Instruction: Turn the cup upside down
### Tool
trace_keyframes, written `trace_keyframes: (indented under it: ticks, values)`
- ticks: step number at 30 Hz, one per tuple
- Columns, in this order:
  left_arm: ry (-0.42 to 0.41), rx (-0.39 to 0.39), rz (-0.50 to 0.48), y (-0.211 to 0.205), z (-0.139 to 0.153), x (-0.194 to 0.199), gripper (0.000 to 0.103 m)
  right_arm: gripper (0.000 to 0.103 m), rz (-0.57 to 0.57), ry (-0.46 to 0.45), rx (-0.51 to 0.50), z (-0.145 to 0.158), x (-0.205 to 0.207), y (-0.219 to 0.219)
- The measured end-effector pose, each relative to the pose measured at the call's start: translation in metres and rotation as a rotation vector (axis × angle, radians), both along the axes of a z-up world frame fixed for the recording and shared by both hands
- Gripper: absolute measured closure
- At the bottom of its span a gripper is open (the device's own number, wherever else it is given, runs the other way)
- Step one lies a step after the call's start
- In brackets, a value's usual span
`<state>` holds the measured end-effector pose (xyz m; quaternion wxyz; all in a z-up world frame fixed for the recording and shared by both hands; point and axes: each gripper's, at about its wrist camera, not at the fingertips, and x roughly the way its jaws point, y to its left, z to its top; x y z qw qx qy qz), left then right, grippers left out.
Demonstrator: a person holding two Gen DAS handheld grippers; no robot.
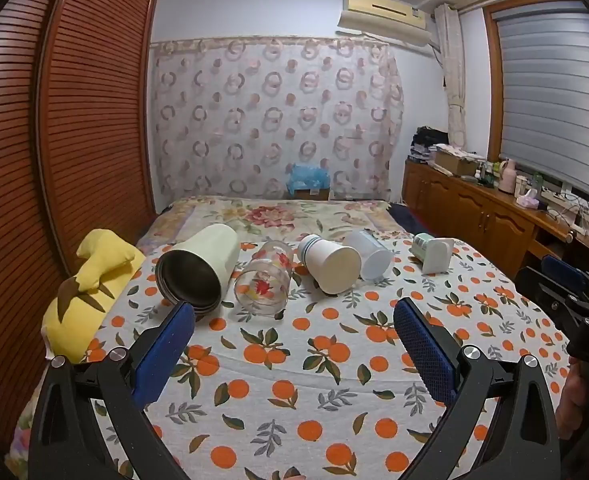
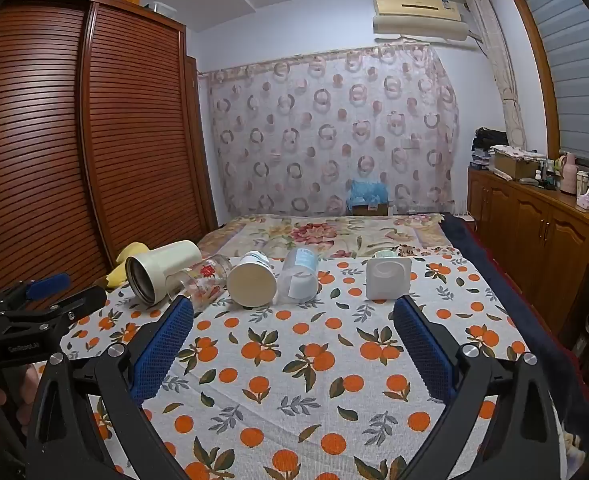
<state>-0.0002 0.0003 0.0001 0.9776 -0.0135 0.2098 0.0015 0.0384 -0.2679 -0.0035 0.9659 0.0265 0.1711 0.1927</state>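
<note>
Several cups lie on their sides in a row on the orange-print bedspread (image 1: 294, 380). From left: a cream steel-lined tumbler (image 1: 198, 268) (image 2: 162, 274), a clear glass with red flowers (image 1: 264, 284) (image 2: 200, 280), a white paper cup (image 1: 330, 264) (image 2: 252, 280), a translucent plastic cup (image 1: 368, 254) (image 2: 299, 276), and a pale green cup with a white square base (image 1: 432, 250) (image 2: 386, 278). My left gripper (image 1: 294, 316) is open and empty, short of the glass. My right gripper (image 2: 293, 314) is open and empty, short of the plastic cup.
A yellow pillow (image 1: 90, 292) lies at the bed's left edge beside a slatted wooden wardrobe (image 1: 74, 120). A wooden cabinet (image 2: 542, 236) with clutter runs along the right. The right gripper shows at the right of the left wrist view (image 1: 574, 296); the left one shows at the left of the right wrist view (image 2: 42, 300).
</note>
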Motion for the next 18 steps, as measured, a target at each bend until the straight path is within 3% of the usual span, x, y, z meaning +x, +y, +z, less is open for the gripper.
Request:
trace_keyframes:
  ticks: [18]
  values:
    - [0.0,0.004,0.001,-0.0002,-0.0001,0.0003,0.006,0.002,0.0,0.002,0.0,0.0006,-0.0004,0.0001]
